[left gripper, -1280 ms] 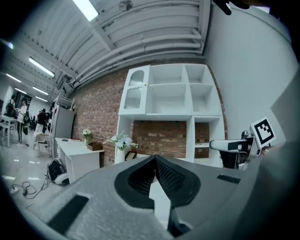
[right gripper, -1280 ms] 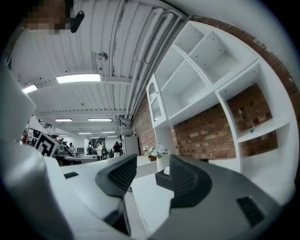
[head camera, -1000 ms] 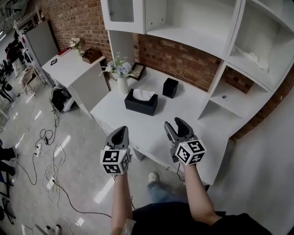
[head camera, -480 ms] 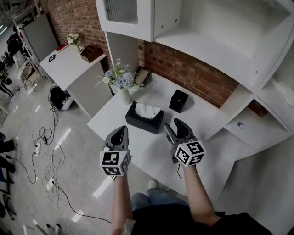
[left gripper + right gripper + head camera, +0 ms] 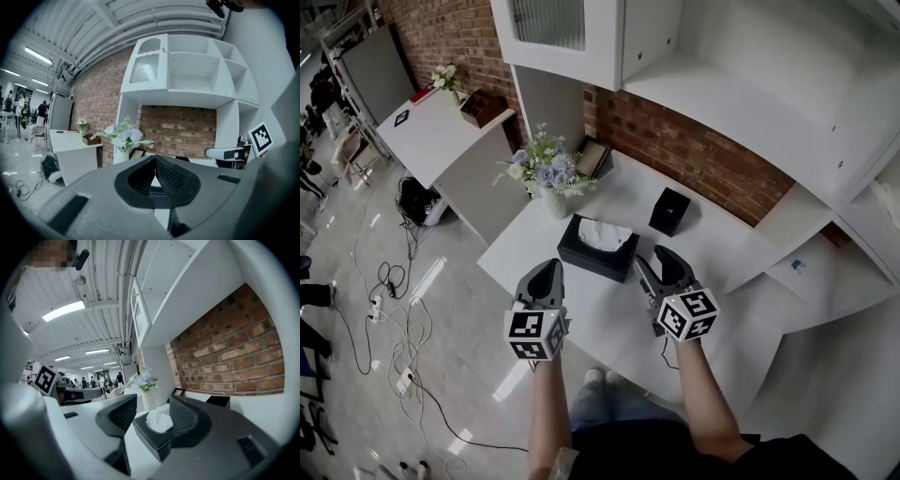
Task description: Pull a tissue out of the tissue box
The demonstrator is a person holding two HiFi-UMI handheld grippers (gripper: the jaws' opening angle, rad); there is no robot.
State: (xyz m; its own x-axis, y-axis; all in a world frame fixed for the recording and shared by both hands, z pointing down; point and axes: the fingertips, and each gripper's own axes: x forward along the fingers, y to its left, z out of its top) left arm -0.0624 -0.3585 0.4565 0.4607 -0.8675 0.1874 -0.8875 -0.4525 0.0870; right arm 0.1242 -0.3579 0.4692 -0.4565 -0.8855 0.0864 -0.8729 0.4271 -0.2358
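Forearms (image 5: 546,403) extended, right tool (image 5: 659,260) spread, left tool (image 5: 547,268) closed

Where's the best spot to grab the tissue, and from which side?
Pinch the tissue by its crumpled tuft, which stands up out of the slot on top of the box. Come down from above with the right gripper: its jaws are open and the tuft shows between them in its view.

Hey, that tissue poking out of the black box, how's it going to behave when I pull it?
Probably floppy and very light: the tissue sits crumpled and puffed above the slot of the box. The box is unheld on the smooth white table, so it might slide or lift with the pull.
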